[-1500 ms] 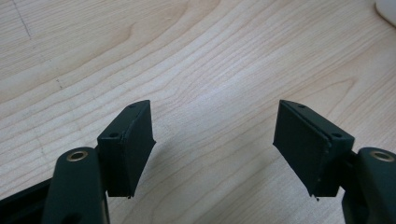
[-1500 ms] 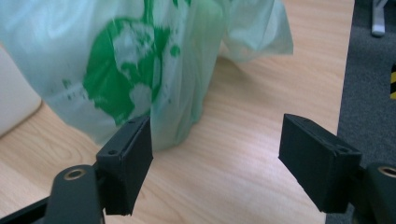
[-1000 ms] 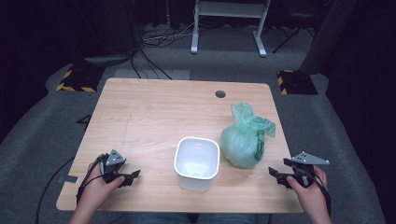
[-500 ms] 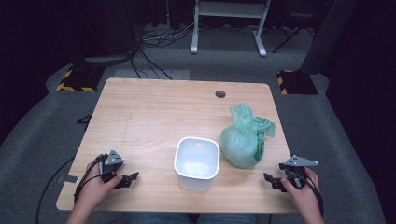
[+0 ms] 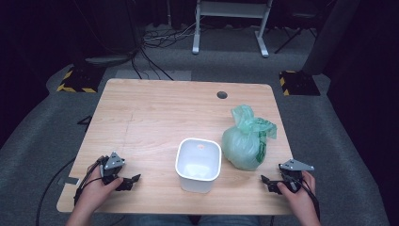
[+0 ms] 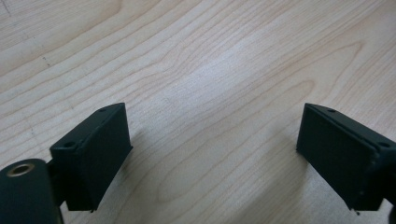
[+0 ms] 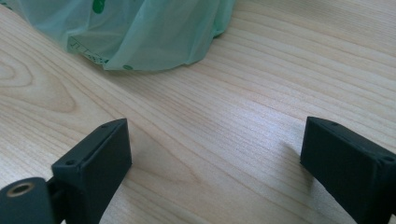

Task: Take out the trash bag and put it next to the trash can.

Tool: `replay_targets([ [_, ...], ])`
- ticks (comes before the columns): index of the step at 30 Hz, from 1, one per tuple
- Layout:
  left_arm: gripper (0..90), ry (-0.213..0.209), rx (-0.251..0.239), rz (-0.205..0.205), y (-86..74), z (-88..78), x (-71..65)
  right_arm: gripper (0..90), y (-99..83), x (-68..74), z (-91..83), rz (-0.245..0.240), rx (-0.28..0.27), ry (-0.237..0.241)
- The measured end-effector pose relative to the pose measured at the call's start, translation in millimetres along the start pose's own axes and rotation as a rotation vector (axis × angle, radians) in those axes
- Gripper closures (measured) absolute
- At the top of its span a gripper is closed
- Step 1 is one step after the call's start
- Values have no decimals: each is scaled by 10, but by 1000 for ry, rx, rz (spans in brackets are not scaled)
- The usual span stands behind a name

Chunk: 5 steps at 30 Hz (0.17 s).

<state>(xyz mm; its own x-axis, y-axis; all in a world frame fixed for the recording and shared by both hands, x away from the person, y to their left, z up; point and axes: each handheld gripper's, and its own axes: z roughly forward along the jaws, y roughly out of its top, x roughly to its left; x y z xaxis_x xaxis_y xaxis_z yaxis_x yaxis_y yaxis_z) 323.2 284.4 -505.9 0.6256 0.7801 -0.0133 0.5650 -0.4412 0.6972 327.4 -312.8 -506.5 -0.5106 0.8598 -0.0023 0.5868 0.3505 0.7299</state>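
Green plastic bag (image 5: 247,140), knotted at the top and bulging, sits on the wooden table (image 5: 155,113) just to the right of the white square tub (image 5: 198,164), near it but not clearly touching. We take the tub as our landmark. Our right gripper (image 5: 271,182) rests low at the table's near edge, to the right of the tub and just in front of the bag; its jaws have just been opening and now stand wide apart with nothing between them. In the right gripper view the bag's lower skirt (image 7: 140,35) lies ahead of the jaws and a little to their left, with bare wood between. Our left gripper (image 5: 128,181) sits to the left of the tub at the near edge; its jaws have likewise been opening and now stand apart over bare tabletop (image 6: 210,70), holding nothing.

We judge the step in hand to be a reach for the bag, most likely to lift it into the tub. To do this well, we should bring the right gripper up toward the knot rather than the slack belly, since thin film slips and stretches. We close on the gathered neck, lift straight, and let the left gripper steady the tub's near wall if it slides.
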Motion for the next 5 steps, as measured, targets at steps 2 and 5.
replay_targets([
  [2, 89, 1, -1, 0, 0, 1, -1, 86, 0, 0, 0, -1, 0, 0],
  [5, 88, 2, -1, 1, -1, 1, -1, 86, -1, 0, 1, 0, -1, 0],
])
